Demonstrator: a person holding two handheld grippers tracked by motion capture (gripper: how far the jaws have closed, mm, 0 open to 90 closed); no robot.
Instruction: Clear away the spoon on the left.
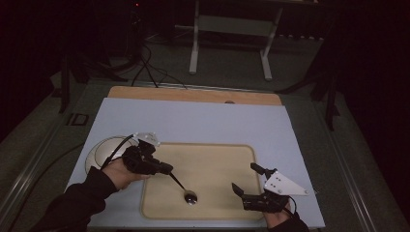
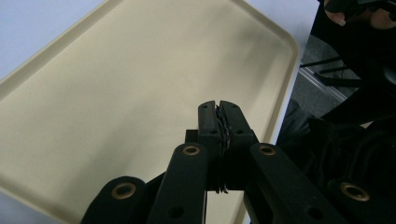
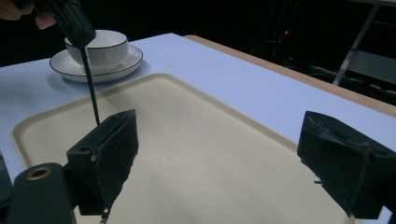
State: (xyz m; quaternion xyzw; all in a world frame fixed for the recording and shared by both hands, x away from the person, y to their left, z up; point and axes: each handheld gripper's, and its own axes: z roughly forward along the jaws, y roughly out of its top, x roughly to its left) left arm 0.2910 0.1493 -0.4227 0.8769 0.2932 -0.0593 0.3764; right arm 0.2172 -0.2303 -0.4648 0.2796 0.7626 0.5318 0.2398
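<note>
High view: a pale blue table (image 1: 203,118) carries a beige tray (image 1: 212,159) with rounded corners, set toward the near edge. The left gripper (image 1: 167,169) sits over the tray's left edge, jaws pinched on the thin dark handle of a spoon (image 1: 186,192). The spoon slants down and right; its shiny metal bowl rests on the tray near the near edge, left of centre. Behind the left hand (image 1: 118,173), a saucer (image 1: 99,152) lies on the table just off the tray's left edge. The right gripper (image 1: 247,179) hovers at the tray's near right corner, jaws spread apart, nothing between them.

Left gripper view: the jaws are pressed together over the tray (image 2: 116,93), with a thin dark strip, apparently the spoon handle, clamped in the seam. The tray surface is bare and matte.

Right gripper view: both jaws stand wide apart above the tray (image 3: 196,140). Beyond the tray's far corner, a white cup (image 3: 100,49) with a dark rim line stands on a matching saucer (image 3: 95,65). The spoon (image 3: 91,88) handle shows as a slim black rod hanging down from the left gripper (image 3: 81,39); its lower end is hidden behind the jaw.
</note>
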